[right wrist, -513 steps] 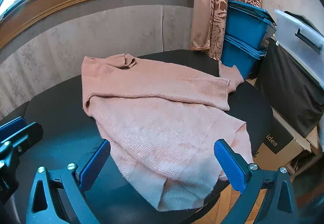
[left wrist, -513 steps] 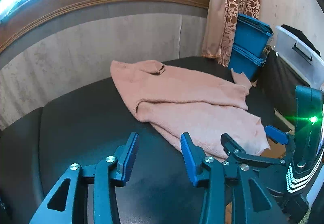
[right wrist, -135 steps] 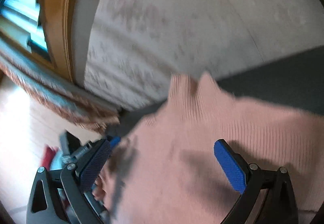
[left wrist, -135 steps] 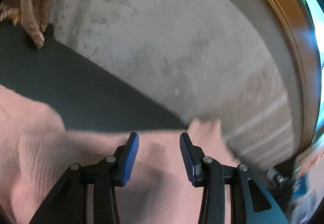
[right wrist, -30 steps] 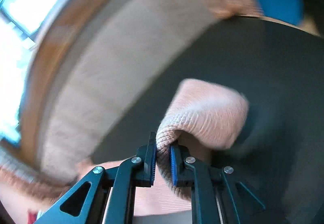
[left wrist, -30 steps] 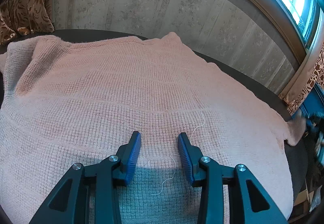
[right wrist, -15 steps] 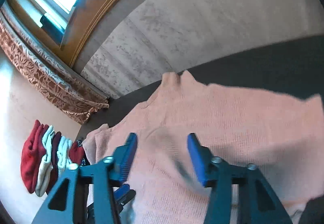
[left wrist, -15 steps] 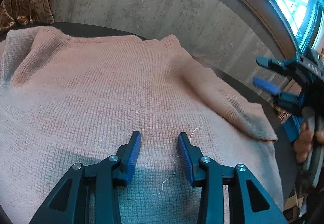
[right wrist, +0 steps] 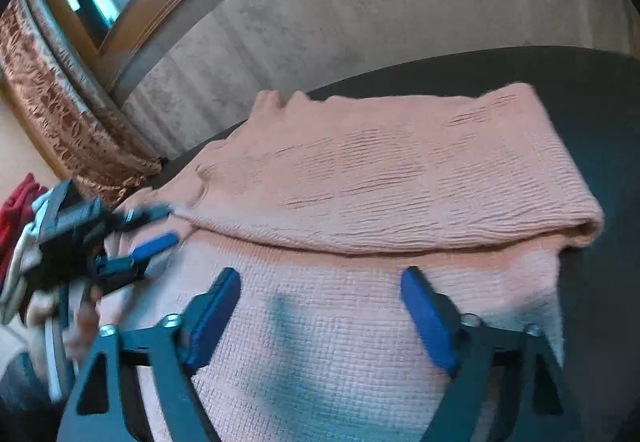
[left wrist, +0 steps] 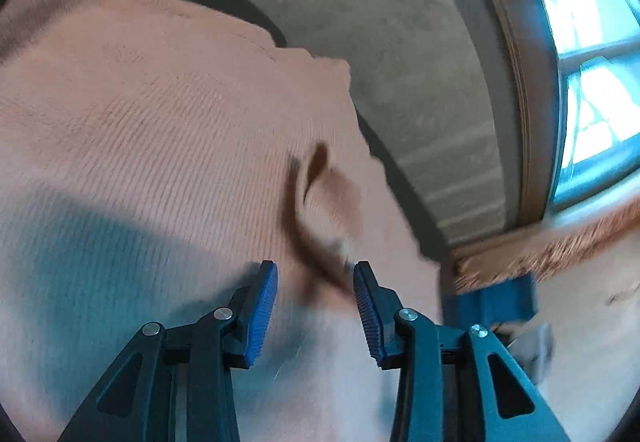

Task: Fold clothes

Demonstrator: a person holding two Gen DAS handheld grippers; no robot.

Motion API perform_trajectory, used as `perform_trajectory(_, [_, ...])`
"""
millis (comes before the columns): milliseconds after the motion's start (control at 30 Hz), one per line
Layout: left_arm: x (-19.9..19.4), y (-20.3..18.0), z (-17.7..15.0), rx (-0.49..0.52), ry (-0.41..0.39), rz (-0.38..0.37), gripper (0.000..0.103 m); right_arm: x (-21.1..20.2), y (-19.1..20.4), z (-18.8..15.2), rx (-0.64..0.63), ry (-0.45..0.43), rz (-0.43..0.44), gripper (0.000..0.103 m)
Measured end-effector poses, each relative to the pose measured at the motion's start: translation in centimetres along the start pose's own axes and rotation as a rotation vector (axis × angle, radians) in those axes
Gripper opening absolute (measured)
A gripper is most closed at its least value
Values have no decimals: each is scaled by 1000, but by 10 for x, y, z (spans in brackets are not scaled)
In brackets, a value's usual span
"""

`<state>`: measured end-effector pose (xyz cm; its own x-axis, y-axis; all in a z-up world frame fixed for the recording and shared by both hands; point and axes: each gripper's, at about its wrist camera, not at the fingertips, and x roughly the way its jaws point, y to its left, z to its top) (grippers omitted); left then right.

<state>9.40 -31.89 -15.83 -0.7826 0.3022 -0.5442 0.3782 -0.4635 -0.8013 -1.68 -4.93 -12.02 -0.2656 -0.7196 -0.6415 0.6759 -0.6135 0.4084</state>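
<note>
A pink knit sweater [right wrist: 360, 322] lies spread on the black table [right wrist: 600, 102]. One sleeve [right wrist: 400, 182] lies folded across its body. My right gripper [right wrist: 320, 310] is open and empty, low over the body just below the sleeve. In the left wrist view the sweater [left wrist: 140, 142] fills the frame, and a raised fold with the sleeve's cuff [left wrist: 324, 210] stands just ahead of my left gripper [left wrist: 314, 302], which is open. The left gripper also shows in the right wrist view [right wrist: 132, 246] at the sweater's left edge. The frames are blurred.
A grey wall [right wrist: 360, 22] and a window frame [right wrist: 160, 2] stand behind the table. A patterned brown curtain [right wrist: 52, 102] hangs at the left. A blue bin [left wrist: 492, 302] stands past the table edge. Red clothes [right wrist: 16, 210] hang at the far left.
My right gripper has opened wider and dropped closer over the sweater, with the sleeve lying folded across it. My left gripper has swung right and forward to the sleeve's cuff.
</note>
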Motion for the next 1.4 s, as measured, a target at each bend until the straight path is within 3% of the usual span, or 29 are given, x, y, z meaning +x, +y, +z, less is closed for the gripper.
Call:
perform_trajectory(167, [21, 3, 24, -49, 41, 18, 42, 7, 1, 2, -33, 9, 21, 96])
perform_trajectory(367, [50, -18, 45, 4, 105, 91, 42, 7, -1, 2, -27, 4, 49, 99])
perform_trajectory(467, [58, -32, 45, 70, 128, 144, 30, 8, 0, 2, -29, 4, 51, 100])
perform_trajectory(500, [59, -37, 45, 96, 134, 161, 11, 8, 0, 2, -30, 3, 51, 100])
perform_trajectory(533, [60, -43, 45, 122, 141, 178, 4, 9, 0, 2, -32, 3, 50, 100])
perform_trajectory(567, [62, -48, 45, 148, 148, 195, 4, 9, 1, 2, -32, 3, 51, 101])
perform_trajectory(733, [8, -75, 67, 159, -29, 61, 4, 3, 1, -1, -24, -23, 65, 103])
perform_trajectory(800, [-23, -80, 78, 162, -122, 51, 4, 4, 0, -2, -16, -23, 72, 103])
perform_trajectory(933, [-57, -67, 91, 157, -189, 108, 4, 4, -2, -2, -4, -22, 85, 103])
perform_trajectory(1067, [-61, -42, 87, 134, -171, 180, 4, 4, -6, -2, 20, -25, 109, 103])
perform_trajectory(1233, [-51, 11, 81, 17, -111, 268, 4, -2, -15, 0, 81, -15, 160, 103])
perform_trajectory(1400, [-70, 40, 68, -27, -124, 239, 4, -29, -34, 1, 184, -19, 201, 103])
